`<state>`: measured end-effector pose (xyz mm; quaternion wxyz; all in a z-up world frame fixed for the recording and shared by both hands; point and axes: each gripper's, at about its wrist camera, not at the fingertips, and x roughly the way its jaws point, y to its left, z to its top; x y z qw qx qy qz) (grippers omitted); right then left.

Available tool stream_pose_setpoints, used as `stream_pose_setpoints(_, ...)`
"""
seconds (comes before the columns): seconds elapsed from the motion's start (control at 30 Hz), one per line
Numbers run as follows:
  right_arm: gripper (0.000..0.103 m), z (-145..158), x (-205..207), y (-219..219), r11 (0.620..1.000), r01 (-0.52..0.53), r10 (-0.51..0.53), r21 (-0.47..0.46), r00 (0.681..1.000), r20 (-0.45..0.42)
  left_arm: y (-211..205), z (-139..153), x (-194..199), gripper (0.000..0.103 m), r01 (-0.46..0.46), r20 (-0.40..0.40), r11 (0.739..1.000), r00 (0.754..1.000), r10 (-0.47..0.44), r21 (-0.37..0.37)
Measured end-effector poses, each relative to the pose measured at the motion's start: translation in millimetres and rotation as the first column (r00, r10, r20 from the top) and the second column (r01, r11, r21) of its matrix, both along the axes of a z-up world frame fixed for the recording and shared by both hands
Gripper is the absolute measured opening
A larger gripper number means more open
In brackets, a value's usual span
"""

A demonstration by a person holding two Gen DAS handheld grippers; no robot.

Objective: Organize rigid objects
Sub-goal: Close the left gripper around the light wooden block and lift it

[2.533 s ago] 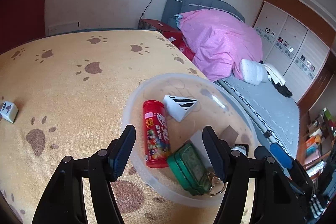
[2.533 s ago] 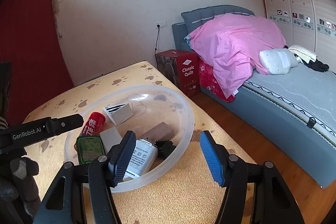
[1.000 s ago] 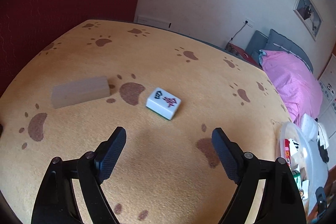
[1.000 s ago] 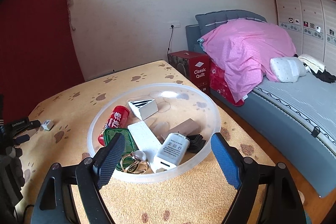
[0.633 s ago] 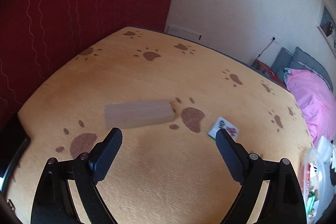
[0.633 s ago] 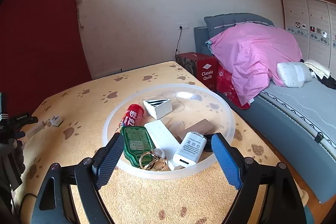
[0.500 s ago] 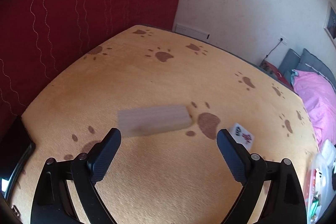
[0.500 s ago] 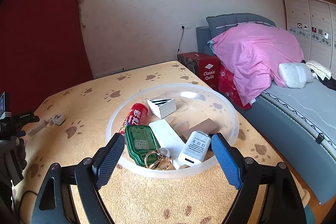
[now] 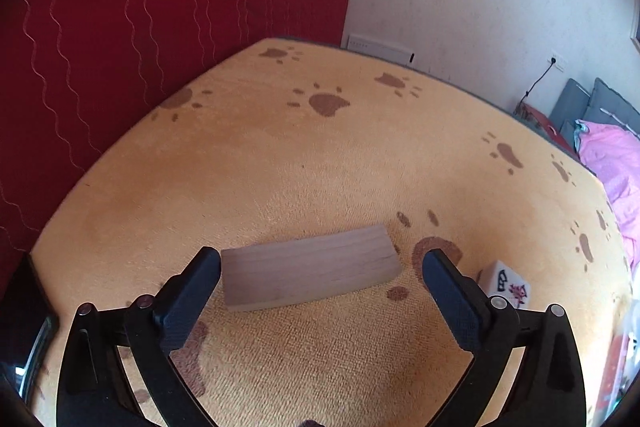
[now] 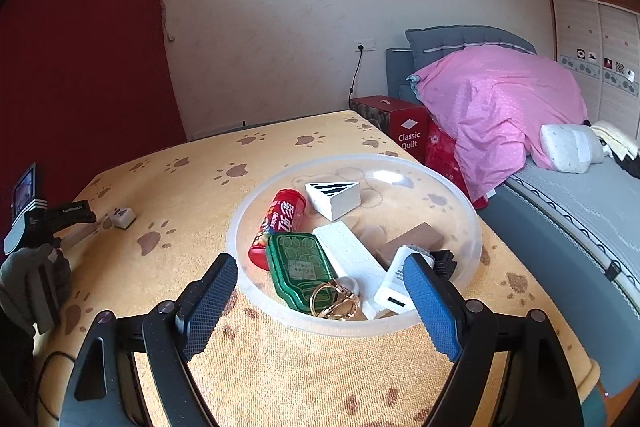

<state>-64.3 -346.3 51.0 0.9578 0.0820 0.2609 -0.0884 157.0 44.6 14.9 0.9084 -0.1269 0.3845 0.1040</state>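
One flat wooden block (image 9: 310, 269) (smooth, rectangular) lies on plush cloth (image 9: 320, 155).

Soft daylight, even and bright; faint shadows under gripper fingers; fisheye bends edges, dark vignette corners; slight glare on clear bowl (image 10: 460, 195) rim.

mahjong tile (image 9: 507, 284) partly behind claw, bowl (image 9: 630, 347) cut off

Table (image 10: 280, 379) covered by a yellow paw-print cloth, a wooden block (image 9: 308, 271) laid flat on it, a mahjong tile (image 9: 507, 285) just beside, a clear plastic bowl (image 10: 460, 211) set well apart
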Motion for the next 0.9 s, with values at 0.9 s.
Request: stream_pose_setpoints(0.9,0.088,5,47,104,0.970,-0.241,0.237,-0.039,0.968,-0.081,23,-3,-5,0.081,0.014,0.050,0.992,0.999,-0.008,-0.127)
